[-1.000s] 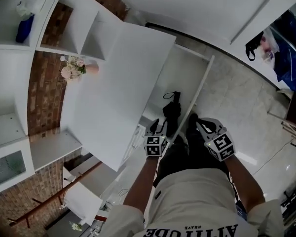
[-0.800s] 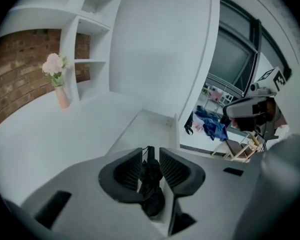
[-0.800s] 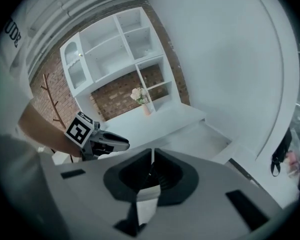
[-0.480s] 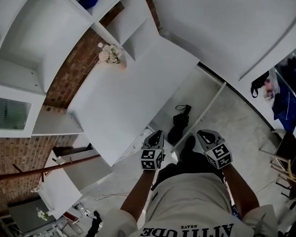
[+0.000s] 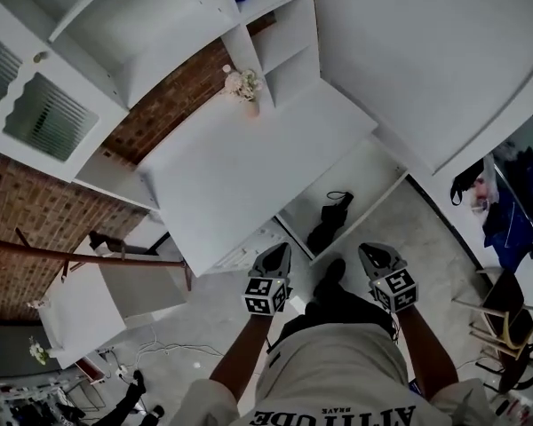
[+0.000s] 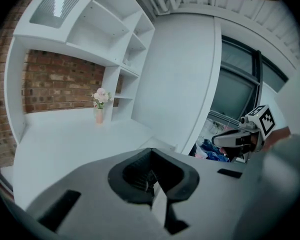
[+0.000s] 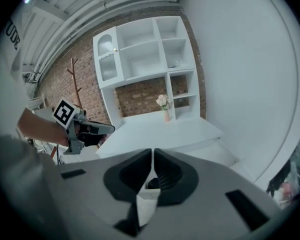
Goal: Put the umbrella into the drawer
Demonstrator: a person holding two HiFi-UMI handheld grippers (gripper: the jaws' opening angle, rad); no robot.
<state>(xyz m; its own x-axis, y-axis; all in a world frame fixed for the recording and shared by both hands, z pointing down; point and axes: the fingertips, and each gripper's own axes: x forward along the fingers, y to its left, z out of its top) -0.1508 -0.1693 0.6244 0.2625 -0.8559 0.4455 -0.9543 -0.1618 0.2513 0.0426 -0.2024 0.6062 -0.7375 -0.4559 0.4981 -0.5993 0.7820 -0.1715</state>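
Head view: the black umbrella (image 5: 329,224) is already lying in the open drawer (image 5: 366,177) that sticks out from under the counter (image 5: 240,167), down at the drawer's near end. The left gripper (image 5: 282,248) and right gripper (image 5: 367,248) both hang above the floor, well clear of it. A flower vase (image 5: 244,85) sits at the counter's far edge.

Left gripper view: the jaws have just been closing and are now together with nothing in them. The right gripper (image 6: 240,136) shows off to the side.

Right gripper view: pretty much the same, jaws together and empty, with the left gripper (image 7: 85,129) alongside.
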